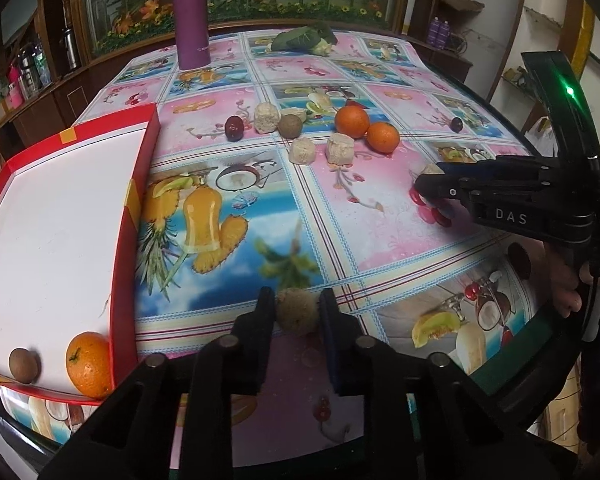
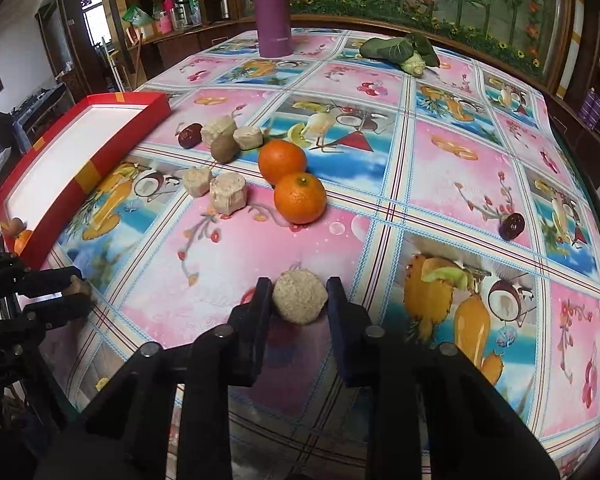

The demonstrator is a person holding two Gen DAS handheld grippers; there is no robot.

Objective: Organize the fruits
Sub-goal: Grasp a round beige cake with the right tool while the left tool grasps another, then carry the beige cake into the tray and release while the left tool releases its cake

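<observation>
Jaws of my left gripper (image 1: 294, 312) pinch a brown fruit (image 1: 297, 311); my right gripper (image 2: 299, 299) brackets a beige puck (image 2: 299, 297), contact unclear.

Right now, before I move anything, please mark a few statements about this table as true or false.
1. The red tray holds one orange and one small brown fruit. True.
2. The purple bottle lies on its side. False: it stands upright.
3. Two loose oranges sit side by side on the tablecloth. True.
4. The left gripper is empty. False: a fuzzy brown ball sits between its fingers.
5. The leafy vegetable is in the tray. False: it lies on the table's far side.
6. The right gripper holds a beige piece. True.
</observation>
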